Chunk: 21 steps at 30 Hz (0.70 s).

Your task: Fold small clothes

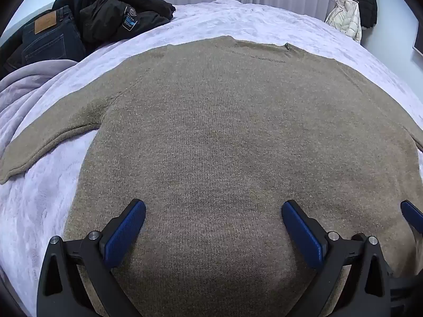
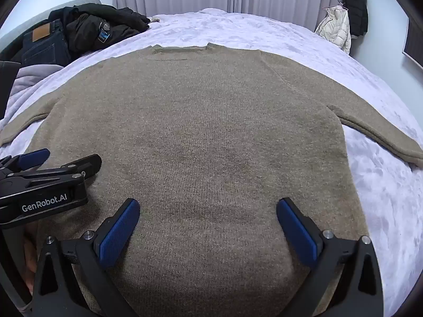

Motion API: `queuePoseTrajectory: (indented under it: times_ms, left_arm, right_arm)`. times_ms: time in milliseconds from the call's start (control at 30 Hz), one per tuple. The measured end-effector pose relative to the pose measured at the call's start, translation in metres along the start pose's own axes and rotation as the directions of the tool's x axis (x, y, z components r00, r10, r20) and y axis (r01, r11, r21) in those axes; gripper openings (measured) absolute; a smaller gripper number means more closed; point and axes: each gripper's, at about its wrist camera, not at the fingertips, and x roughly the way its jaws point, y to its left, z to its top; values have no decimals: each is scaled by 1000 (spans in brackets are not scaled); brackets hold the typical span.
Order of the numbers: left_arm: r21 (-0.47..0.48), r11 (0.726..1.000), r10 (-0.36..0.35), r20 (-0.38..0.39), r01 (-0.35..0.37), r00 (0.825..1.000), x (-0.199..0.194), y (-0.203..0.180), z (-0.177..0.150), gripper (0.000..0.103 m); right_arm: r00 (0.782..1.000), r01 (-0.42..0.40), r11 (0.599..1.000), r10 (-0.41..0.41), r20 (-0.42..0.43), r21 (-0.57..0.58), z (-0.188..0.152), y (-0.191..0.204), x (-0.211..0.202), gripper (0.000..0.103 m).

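Two tools, left (image 1: pixel 213 233) and right (image 2: pixel 207 231), both spread apart, holding nothing, side by side over hem of sweater (image 1: pixel 232 137). Sweater flat on bed (image 1: pixel 42 192), long axis straight ahead toward collar; sleeves outward, one per side.

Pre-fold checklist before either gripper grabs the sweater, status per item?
1. Sweater spread flat on the blanket, not bunched: ok.
2. Left sleeve laid out to the side: ok.
3. Right sleeve laid out to the side: ok.
4. Left gripper jaws open, holding nothing: ok.
5. Right gripper jaws open, holding nothing: ok.
6. Hem position under the grippers: cannot tell, below both views.
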Motion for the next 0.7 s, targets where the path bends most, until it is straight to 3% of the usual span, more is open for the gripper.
queuePoseTrajectory:
  times_ms: [700]
  left_arm:
    - [6,1000,8,9,-8,1000,-1,0,0,103]
  right_arm:
    - [1000,5,1000,-5,-4,-4,2,6,-2,103]
